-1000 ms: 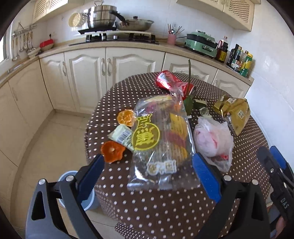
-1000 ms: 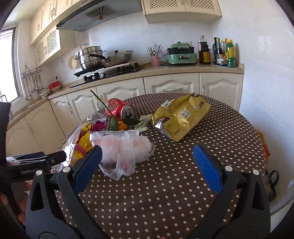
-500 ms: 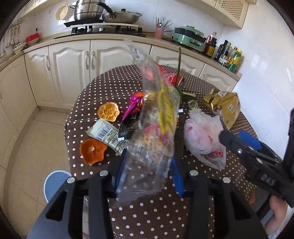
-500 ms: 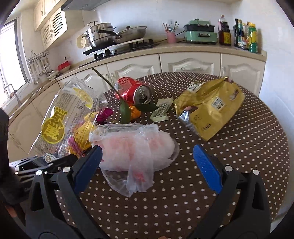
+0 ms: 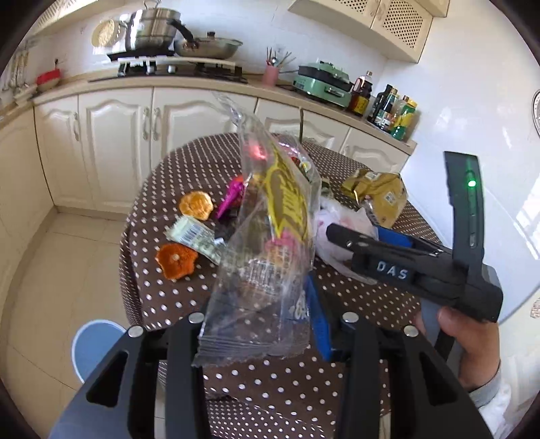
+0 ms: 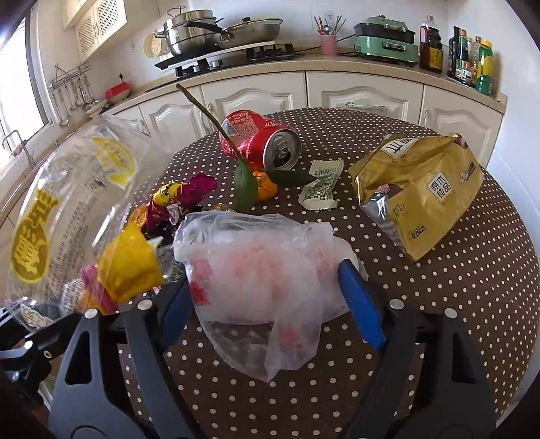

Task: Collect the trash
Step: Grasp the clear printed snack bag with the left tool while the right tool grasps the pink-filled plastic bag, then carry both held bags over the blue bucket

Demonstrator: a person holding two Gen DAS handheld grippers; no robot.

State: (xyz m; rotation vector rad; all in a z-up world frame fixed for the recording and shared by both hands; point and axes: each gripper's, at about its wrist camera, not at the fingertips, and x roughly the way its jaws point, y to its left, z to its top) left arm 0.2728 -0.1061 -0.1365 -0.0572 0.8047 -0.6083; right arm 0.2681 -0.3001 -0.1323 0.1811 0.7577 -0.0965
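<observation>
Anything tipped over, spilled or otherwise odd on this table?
The red soda can lies on its side on the table, opening facing the camera; no liquid shows. Wrappers and orange peel are scattered around it. The gold snack bag lies crumpled and torn open.

The left wrist camera looked forward from behind its own fingers, tilted down across the dotted table (image 5: 162, 297) toward the counter (image 5: 202, 84), close to the clear wrapper (image 5: 270, 256). The right wrist camera sat low at the table's near edge, facing the same counter (image 6: 337, 64). Both views shared the wrapper (image 6: 60, 209), the gold bag (image 5: 381, 199) (image 6: 425, 196) and the stove pots (image 5: 158, 27) (image 6: 192, 30).
</observation>
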